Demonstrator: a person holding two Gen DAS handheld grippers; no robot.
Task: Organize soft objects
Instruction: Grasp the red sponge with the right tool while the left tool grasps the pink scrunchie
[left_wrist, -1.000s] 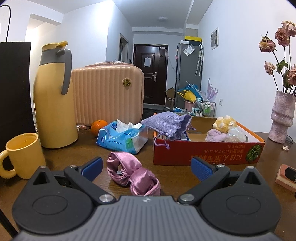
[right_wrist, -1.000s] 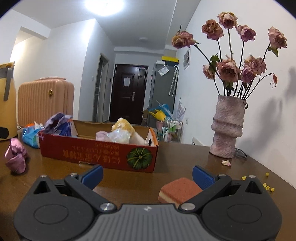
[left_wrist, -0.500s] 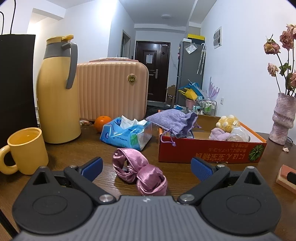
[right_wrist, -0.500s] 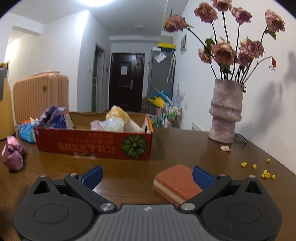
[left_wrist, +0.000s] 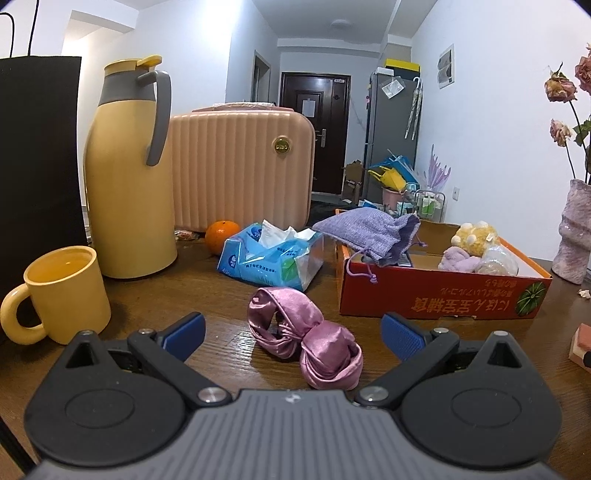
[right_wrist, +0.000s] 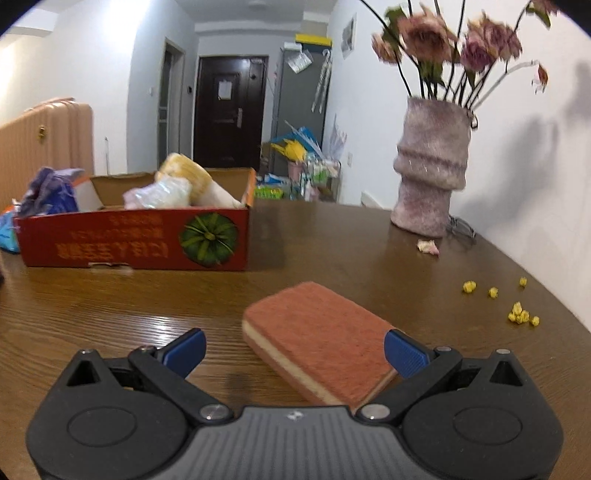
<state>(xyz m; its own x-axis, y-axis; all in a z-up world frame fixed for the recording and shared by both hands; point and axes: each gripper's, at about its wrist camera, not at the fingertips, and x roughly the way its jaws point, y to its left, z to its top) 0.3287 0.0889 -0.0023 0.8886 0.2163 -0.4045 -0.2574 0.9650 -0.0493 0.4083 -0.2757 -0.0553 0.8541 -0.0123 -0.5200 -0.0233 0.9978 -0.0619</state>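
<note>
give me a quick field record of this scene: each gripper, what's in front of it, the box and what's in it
left gripper: open, nothing held
in front of left: pink satin scrunchie on the table
right gripper: open, nothing held
in front of right: sponge, partly between the fingers
box: red cardboard, open top
in box: plush toys; purple pouch draped over its left edge

Both cameras sit low over the tabletop (left_wrist: 221, 288), looking along each tool toward the far door. Both see the red box (left_wrist: 436, 299) (right_wrist: 133, 236).
</note>
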